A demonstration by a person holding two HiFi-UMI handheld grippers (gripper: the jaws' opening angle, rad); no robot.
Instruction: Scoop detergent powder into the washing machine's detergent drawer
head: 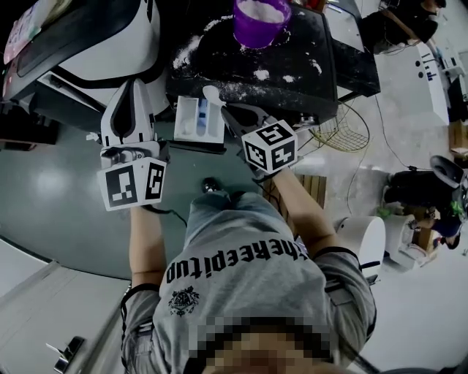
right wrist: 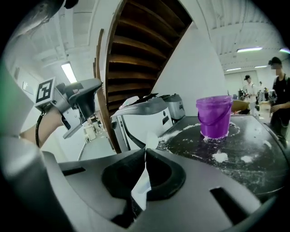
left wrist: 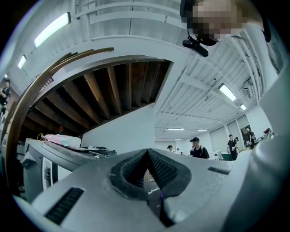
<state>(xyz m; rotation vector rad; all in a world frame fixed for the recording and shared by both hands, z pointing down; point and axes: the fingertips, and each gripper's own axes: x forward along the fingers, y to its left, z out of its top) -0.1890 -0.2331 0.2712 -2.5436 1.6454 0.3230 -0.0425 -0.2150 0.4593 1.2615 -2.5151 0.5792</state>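
A purple bucket (head: 259, 20) of white powder stands on the dark washing machine top (head: 307, 44), which is strewn with spilled powder. The white detergent drawer (head: 198, 121) is pulled open below the front edge. My right gripper (head: 228, 109) is shut on the handle of a white scoop (head: 211, 94), whose bowl hangs over the drawer's right side. In the right gripper view the scoop handle (right wrist: 144, 174) stands upright between the jaws, with the bucket (right wrist: 214, 116) beyond. My left gripper (head: 135, 84) is just left of the drawer, tilted upward, shut and empty (left wrist: 147, 153).
A second white machine (head: 102, 44) with a dark door stands at the left. A wire fan guard (head: 338, 128) and a white round appliance (head: 364, 239) lie on the floor at the right. Several people stand in the background (left wrist: 197, 147).
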